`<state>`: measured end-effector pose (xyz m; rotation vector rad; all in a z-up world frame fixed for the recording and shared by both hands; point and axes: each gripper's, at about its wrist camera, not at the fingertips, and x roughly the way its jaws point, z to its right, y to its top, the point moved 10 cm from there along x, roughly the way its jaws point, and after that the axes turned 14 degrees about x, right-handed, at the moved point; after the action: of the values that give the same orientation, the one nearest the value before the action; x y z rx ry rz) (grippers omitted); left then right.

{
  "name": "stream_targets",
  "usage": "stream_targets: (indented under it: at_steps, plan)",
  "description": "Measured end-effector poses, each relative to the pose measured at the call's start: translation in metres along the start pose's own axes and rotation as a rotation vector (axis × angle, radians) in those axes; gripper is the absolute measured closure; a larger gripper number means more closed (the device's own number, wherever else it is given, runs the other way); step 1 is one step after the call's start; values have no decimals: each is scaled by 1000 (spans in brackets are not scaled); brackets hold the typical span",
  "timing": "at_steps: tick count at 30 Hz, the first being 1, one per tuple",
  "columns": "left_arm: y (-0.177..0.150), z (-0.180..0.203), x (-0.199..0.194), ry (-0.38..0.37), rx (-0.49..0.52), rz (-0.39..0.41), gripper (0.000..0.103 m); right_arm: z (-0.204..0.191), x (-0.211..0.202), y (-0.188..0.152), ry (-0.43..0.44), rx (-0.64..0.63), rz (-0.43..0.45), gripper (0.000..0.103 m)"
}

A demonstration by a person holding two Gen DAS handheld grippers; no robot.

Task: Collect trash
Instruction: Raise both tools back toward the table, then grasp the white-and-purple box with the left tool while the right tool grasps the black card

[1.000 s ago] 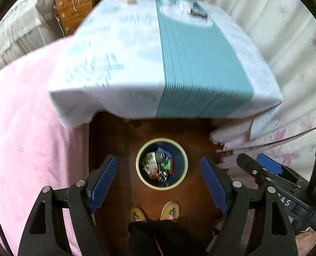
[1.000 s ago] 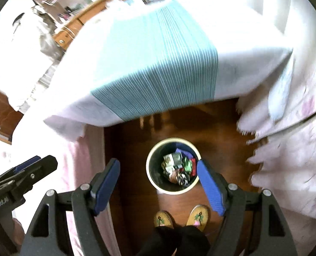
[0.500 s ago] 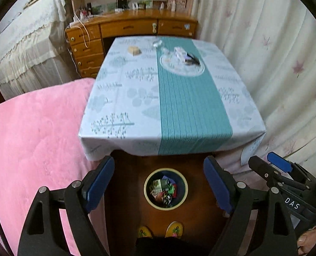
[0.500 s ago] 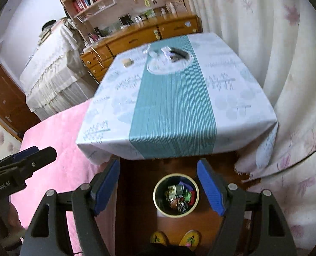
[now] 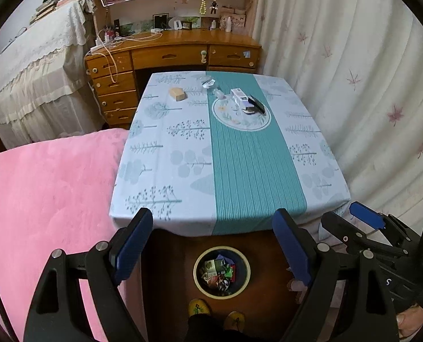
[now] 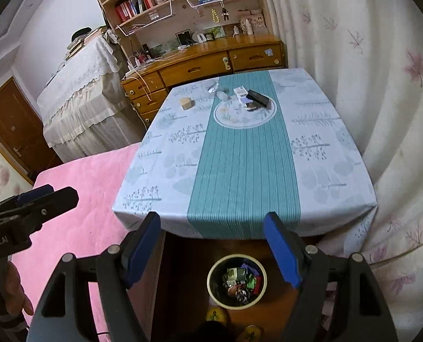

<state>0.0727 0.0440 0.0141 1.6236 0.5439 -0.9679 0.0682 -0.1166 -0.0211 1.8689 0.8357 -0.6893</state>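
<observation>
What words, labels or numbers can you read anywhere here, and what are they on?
"nRobot.AI": white print on the left gripper body, its start cut off by the frame edge, right wrist view.
"S": a lone white letter on the right gripper body, left wrist view.
"M": on a card on the desk shelf.
Book spines, boxes on the table and wrappers in the bin: too small or blurred.

left gripper (image 5: pixel 211 239) fingers spread above the trash bin (image 5: pixel 222 272).
</observation>
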Motion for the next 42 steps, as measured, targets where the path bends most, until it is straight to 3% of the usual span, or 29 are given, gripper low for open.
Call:
stream_targets:
  at_steps: [12,19,29,35,42]
  plan:
    - [69,-37,53,-49,101,39,18,-11,40,58,-128,56,63,28]
    - [96,-43,89,-66,140,20,18,-1,61,83,-198,32,77,28]
    - [147,-37,153,-43,129,-16,18,23,128,144,-223,-138,73,29]
    - [185,-24,217,-17,64,-70,18,43,194,194,-187,-269,63,35]
    - [216,-12,308,-74,-114,-137,18,71,285,230,-178,-444,17,38]
